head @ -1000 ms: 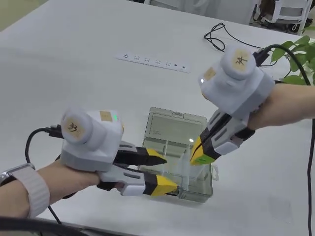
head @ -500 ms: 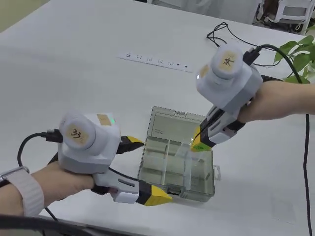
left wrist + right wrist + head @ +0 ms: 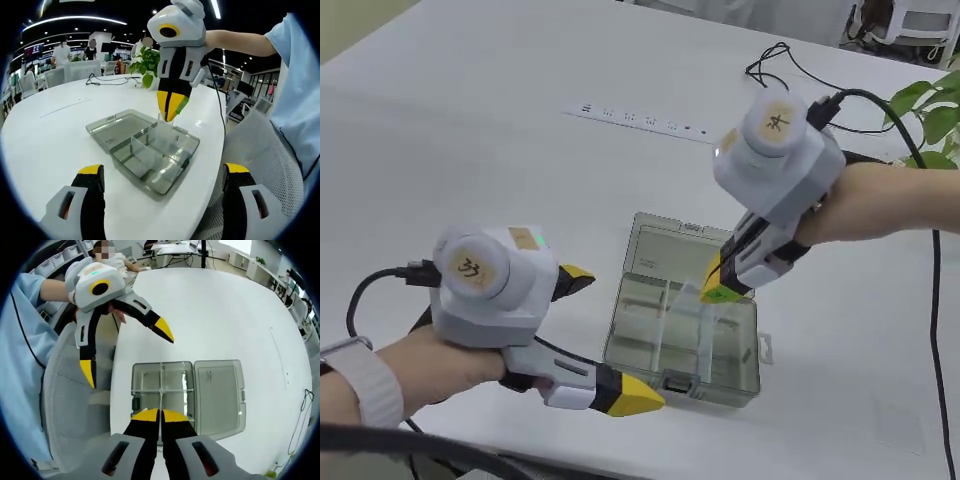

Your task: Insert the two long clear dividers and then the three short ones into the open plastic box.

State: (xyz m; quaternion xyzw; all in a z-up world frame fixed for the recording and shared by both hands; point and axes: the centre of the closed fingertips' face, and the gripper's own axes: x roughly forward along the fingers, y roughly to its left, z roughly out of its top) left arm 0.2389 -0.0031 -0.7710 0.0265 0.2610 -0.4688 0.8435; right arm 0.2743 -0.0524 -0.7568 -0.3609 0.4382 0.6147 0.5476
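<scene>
Head view, centre-right: right gripper clamped divider; left gripper gaped. Divider prob. needed vertical alignment w/ box slots.

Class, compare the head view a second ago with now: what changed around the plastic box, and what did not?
The left gripper drew back from the box, off to its left, and its jaws spread wide. The right gripper stays shut on a clear divider over the box's right side; the box still lies open.
</scene>
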